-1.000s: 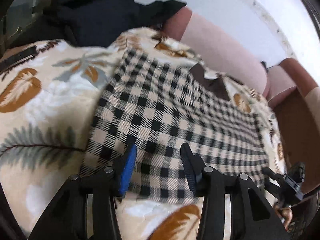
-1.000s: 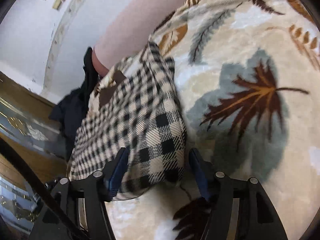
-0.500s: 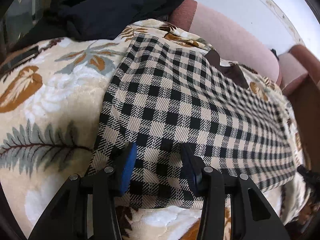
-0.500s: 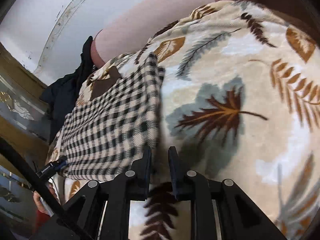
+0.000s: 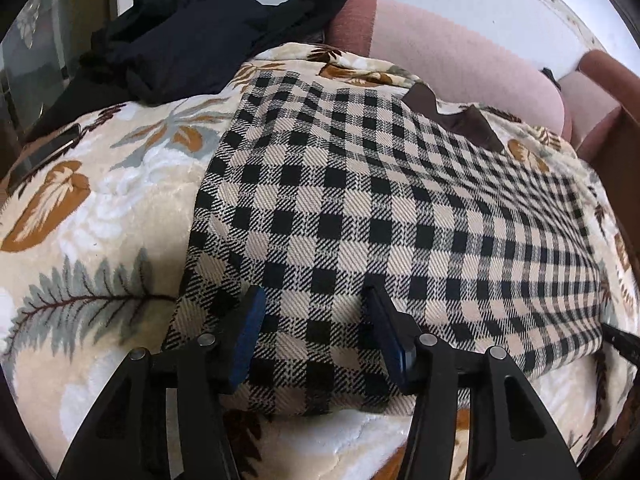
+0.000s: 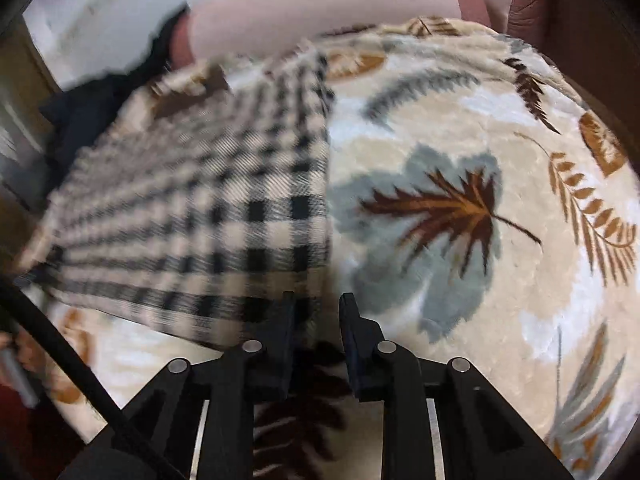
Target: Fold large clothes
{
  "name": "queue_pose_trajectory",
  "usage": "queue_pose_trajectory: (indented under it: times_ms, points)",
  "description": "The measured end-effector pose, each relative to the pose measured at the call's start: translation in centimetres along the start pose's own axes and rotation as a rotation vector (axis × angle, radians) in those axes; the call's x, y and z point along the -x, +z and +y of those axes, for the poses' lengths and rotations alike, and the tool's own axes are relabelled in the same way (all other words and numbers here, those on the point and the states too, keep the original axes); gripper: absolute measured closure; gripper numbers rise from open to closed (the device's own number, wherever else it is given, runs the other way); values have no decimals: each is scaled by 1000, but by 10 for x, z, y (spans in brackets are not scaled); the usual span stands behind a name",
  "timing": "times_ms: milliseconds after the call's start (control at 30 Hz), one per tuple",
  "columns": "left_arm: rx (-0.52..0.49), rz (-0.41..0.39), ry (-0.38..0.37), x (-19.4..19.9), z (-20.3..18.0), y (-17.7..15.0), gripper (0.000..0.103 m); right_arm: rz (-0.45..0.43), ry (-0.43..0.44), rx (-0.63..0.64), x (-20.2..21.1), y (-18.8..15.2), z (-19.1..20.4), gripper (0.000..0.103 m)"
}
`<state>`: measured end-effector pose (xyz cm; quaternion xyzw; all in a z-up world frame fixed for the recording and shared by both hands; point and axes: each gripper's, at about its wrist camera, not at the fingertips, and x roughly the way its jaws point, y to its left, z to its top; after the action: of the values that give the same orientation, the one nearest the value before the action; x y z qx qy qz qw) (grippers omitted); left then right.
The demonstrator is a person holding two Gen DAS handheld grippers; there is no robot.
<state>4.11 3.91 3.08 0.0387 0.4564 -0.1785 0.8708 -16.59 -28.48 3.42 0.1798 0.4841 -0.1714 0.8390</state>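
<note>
left gripper (image 5: 316,320): jaws opening over the checked garment (image 5: 360,208), pads apart, nothing gripped, releasing the fold.
right gripper (image 6: 316,312): narrowing, empty, garment corner just left of it, leaf-print blanket (image 6: 460,160) beneath.

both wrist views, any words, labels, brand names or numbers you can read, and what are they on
None: no readable text in either view.
Checked garment: only a check pattern; its brown patch shows no lettering.
Leaf-print blanket: only leaves.
Black clothes: plain.
Left gripper and right gripper: no markings visible.
The right wrist view is motion-blurred on its left side.
</note>
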Motion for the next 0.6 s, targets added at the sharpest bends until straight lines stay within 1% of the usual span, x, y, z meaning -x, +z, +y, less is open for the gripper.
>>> queue_pose_trajectory:
  times_ms: [33,100,167,200,233,300,333,400,433,467,500,567,600]
  points:
    - [1,-2,3,4,1,0,51,-14,-12,-4,3,1,0,78]
    - [24,-38,11,18,10,1,51,-71,-57,-12,16,1,0,76]
    - [62,-65,69,31,27,1,51,-139,-93,-24,34,1,1,76]
    - [76,-59,81,31,34,2,51,-175,-107,-25,44,3,3,76]
    - [99,-34,97,29,45,1,51,-198,-106,-23,51,5,6,76]
    - [151,37,128,19,67,-2,50,-239,-80,-12,63,11,16,74]
    - [182,61,122,15,78,-5,49,-251,-57,1,68,15,25,73]
    - [225,86,96,14,93,-8,49,-251,2,47,70,20,48,68]
    - [227,82,88,16,96,-8,49,-242,25,62,67,22,60,67]
    - [225,79,99,19,98,-9,49,-225,54,78,63,24,73,67]
    - [222,77,125,22,99,-10,49,-201,92,98,57,25,91,67]
    - [224,77,228,27,106,-12,50,-158,152,152,47,25,127,67]
    - [235,75,246,28,112,-14,50,-139,178,187,42,24,146,67]
